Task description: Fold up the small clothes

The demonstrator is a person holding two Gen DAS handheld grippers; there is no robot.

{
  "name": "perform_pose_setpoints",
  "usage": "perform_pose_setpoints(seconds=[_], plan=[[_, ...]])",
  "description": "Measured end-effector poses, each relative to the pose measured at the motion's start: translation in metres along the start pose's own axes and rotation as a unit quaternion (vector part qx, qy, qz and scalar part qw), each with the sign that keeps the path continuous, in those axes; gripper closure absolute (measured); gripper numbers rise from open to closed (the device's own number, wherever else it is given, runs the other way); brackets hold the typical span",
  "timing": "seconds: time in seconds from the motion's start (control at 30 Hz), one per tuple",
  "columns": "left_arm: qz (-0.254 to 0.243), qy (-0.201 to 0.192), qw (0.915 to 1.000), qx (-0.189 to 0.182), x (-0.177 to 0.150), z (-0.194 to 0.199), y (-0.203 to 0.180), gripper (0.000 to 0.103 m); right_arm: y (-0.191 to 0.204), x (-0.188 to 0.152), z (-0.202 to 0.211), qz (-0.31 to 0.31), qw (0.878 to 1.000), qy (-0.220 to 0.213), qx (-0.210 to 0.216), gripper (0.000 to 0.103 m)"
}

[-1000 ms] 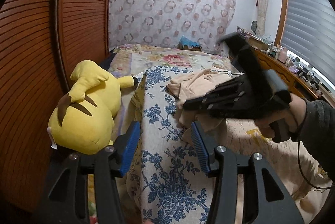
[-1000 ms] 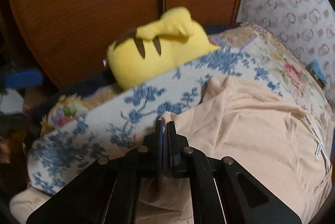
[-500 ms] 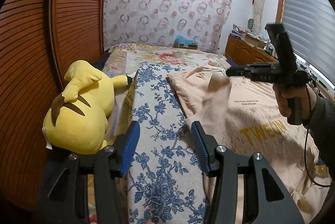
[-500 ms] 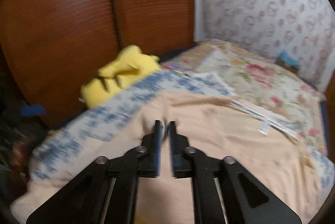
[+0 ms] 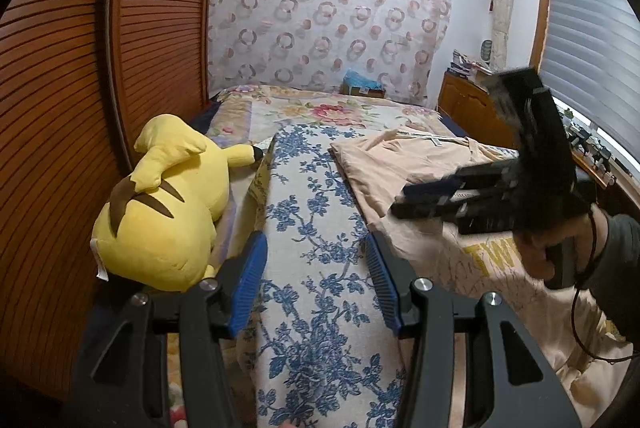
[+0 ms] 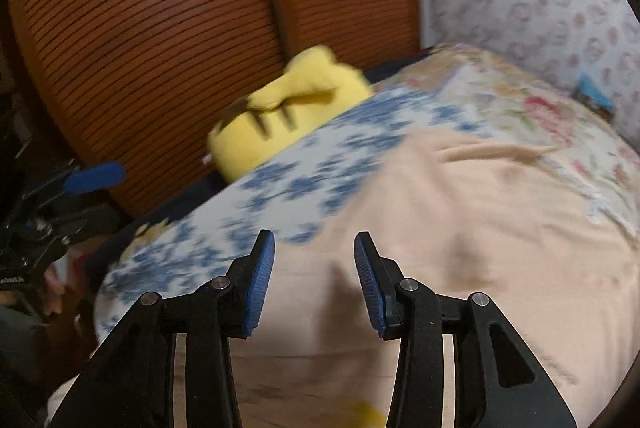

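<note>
A peach T-shirt (image 5: 404, 164) with yellow lettering lies spread on the bed, right of a blue-flowered cloth (image 5: 316, 228). My left gripper (image 5: 316, 260) is open and empty, low over the blue-flowered cloth. My right gripper (image 6: 314, 260) is open and empty, just above the T-shirt (image 6: 460, 228). In the left wrist view the right gripper (image 5: 404, 202) is blurred and hovers over the shirt's left part, held by a hand.
A yellow plush toy (image 5: 164, 204) lies on the bed's left edge against brown slatted wardrobe doors (image 5: 80, 76). A floral bedspread (image 5: 320, 108) covers the far bed. A wooden dresser (image 5: 472, 108) and a window blind (image 5: 592, 40) stand at the right.
My right gripper let go of the shirt's edge, opened, and dropped back down over the shirt. The shirt now lies flat. My left gripper stayed open and nearly still.
</note>
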State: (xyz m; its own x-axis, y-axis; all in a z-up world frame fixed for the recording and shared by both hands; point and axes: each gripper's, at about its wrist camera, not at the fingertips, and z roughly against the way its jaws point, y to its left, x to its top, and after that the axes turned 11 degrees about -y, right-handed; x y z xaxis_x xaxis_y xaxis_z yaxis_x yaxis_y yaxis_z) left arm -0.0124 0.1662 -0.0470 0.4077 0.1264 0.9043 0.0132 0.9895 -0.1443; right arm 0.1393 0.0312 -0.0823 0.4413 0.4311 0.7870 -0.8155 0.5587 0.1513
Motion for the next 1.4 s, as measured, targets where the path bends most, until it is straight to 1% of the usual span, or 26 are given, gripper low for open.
perform_pose_setpoints(seconds=[0.07,0.1,0.13,0.17,0.2,0.23,0.3,0.4,0.57,0.63,0.77,0.87,0.93,1.03,1.07,1.2,1.27,1.33,1.4], plan=[[0.001,0.001,1.0,0.002,-0.001,0.0,0.003,0.053,0.013,-0.004,-0.013,0.012,1.0,0.013,0.011,0.062],[0.001,0.002,1.0,0.003,-0.002,0.0,0.004,0.053,0.018,-0.006,-0.017,0.02,1.0,0.018,0.012,0.068],[0.0,0.003,1.0,0.004,-0.002,0.0,0.005,0.053,0.019,-0.007,-0.021,0.025,0.999,0.023,0.012,0.071],[0.0,0.003,1.0,0.004,-0.003,0.0,0.005,0.053,0.022,-0.01,-0.025,0.032,0.999,0.03,0.009,0.079],[0.0,0.004,1.0,0.005,-0.004,0.0,0.005,0.053,0.022,-0.012,-0.026,0.036,0.999,0.033,0.009,0.092],[0.0,0.004,1.0,0.005,-0.004,0.001,0.005,0.053,0.023,-0.014,-0.025,0.04,0.999,0.035,0.01,0.097],[0.002,0.004,1.0,0.005,-0.006,0.0,0.007,0.053,0.021,-0.016,-0.016,0.041,0.999,0.028,0.007,0.1],[0.003,0.006,1.0,0.004,-0.007,-0.001,0.005,0.053,0.021,-0.018,0.011,0.032,0.999,0.0,0.012,0.101],[-0.001,0.007,1.0,-0.001,-0.008,-0.002,-0.002,0.053,0.022,-0.032,0.058,0.019,0.999,-0.028,0.003,0.101],[-0.002,0.008,1.0,-0.004,-0.008,-0.002,-0.005,0.053,0.023,-0.043,0.07,0.018,1.0,-0.024,0.0,0.101],[-0.004,0.008,0.9999,-0.007,-0.008,-0.005,-0.011,0.053,0.018,-0.069,0.084,0.019,0.999,-0.002,-0.026,0.1],[-0.006,0.009,0.9999,-0.011,-0.007,-0.007,-0.016,0.053,0.009,-0.076,0.088,0.013,0.999,0.006,-0.052,0.071],[-0.01,0.012,0.9998,-0.013,-0.007,-0.008,-0.02,0.053,0.002,-0.075,0.092,0.005,0.999,0.002,-0.054,0.07],[-0.013,0.013,0.9997,-0.015,-0.006,-0.008,-0.024,0.053,-0.009,-0.065,0.097,-0.013,0.998,-0.019,-0.062,0.07],[-0.014,0.013,0.9997,-0.016,-0.006,-0.008,-0.025,0.053,-0.013,-0.057,0.097,-0.018,0.998,-0.029,-0.058,0.07],[-0.015,0.016,0.9996,-0.019,-0.007,-0.01,-0.029,0.052,-0.027,-0.034,0.082,-0.04,0.997,-0.039,-0.061,0.07],[-0.016,0.019,0.9995,-0.021,-0.009,-0.011,-0.031,0.052,-0.033,-0.023,0.061,-0.054,0.996,-0.023,-0.06,0.07],[-0.016,0.022,0.9993,-0.024,-0.01,-0.013,-0.034,0.052,-0.037,-0.017,0.044,-0.057,0.996,-0.013,-0.066,0.07],[-0.018,0.026,0.9992,-0.026,-0.013,-0.016,-0.037,0.052,-0.039,-0.012,0.022,-0.061,0.996,0.006,-0.072,0.07]])
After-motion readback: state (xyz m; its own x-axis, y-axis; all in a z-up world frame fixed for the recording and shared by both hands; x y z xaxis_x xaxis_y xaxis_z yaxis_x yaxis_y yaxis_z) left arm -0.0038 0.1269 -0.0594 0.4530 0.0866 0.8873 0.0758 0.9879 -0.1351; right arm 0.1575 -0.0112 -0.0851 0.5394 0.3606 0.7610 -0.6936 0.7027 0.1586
